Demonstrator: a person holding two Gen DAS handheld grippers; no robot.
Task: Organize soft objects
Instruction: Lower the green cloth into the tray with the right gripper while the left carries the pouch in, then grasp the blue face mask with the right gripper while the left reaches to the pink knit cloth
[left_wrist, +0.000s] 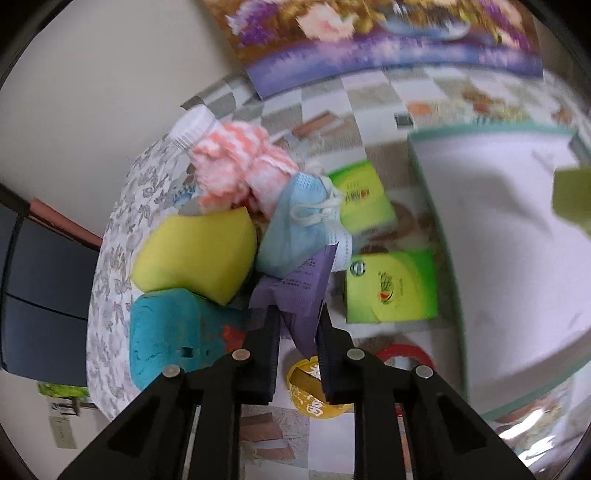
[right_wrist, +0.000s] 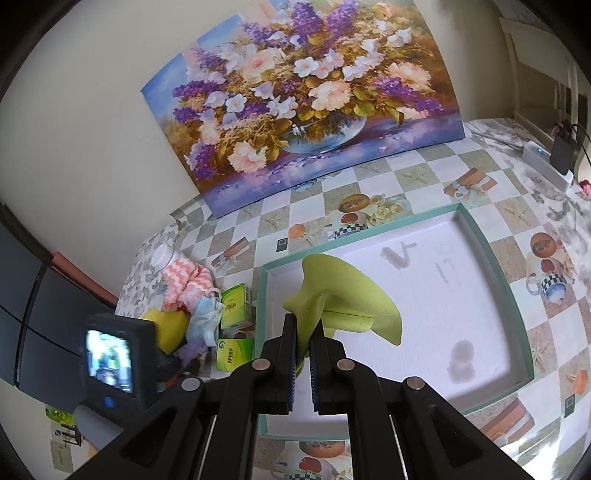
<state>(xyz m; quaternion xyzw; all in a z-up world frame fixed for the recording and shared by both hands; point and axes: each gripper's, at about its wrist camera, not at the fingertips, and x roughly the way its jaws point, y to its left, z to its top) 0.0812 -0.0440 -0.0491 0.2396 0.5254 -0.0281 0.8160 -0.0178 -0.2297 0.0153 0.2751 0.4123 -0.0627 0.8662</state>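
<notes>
Left tongs (left_wrist: 298, 317) pinch a purple cloth (left_wrist: 299, 288) at the soft-goods pile's edge, while right tongs (right_wrist: 303, 334) clamp a lime-green cloth (right_wrist: 347, 299) over the white tray (right_wrist: 491, 240), apparently its destination.

Soft even daylight; left view motion-blurred, right sharp; fisheye bending w/ dark corners.

flower painting (right_wrist: 299, 99) against wall | two green boxes (left_wrist: 391, 286) on checkered tablecloth (right_wrist: 424, 173) | plastic bottle (left_wrist: 190, 129)
</notes>
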